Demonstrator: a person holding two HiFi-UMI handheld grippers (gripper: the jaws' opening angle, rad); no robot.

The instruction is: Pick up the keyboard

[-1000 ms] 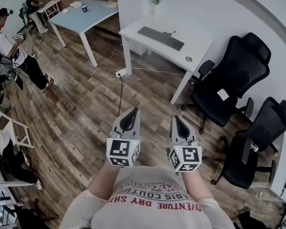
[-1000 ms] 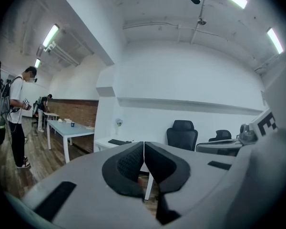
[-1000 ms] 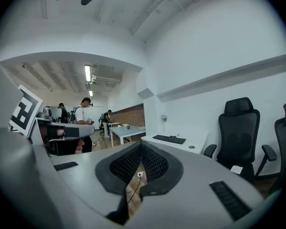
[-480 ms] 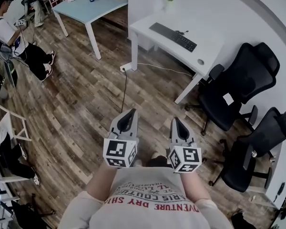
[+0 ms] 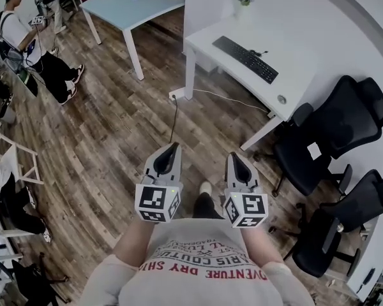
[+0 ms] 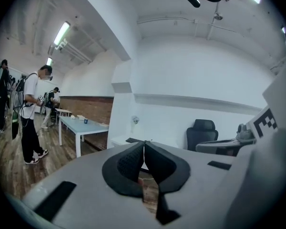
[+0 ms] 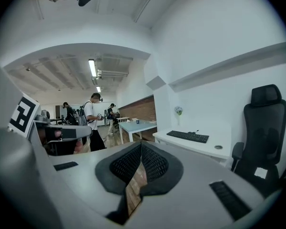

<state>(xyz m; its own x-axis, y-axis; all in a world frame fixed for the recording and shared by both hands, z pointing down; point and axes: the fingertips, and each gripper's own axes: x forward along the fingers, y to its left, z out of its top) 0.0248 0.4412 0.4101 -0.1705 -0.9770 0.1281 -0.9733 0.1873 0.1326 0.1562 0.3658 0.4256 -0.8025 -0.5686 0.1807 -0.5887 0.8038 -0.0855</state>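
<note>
Left gripper (image 5: 173, 146) and right gripper (image 5: 233, 156) jaws were together, empty, keyboard (image 5: 245, 58) lay flat on white desk (image 5: 262, 85), long axis ran upper-left to lower-right.

- Bright, even indoor light from ceiling tubes (image 6: 61, 32).
- Washed-out white wall (image 5: 345, 37); soft, faint shadows only.
- Heavy fisheye bending, with black corners in both gripper views.
- Mostly sharp, little blur.

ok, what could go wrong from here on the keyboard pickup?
1. The left gripper and right gripper are both shut, and the keyboard is far off on the white desk. They must open before reaching it.
2. A power strip and cables lie on the floor on the way: trip risk.
3. The black chair crowds the desk's near end and could block an elbow.
</note>
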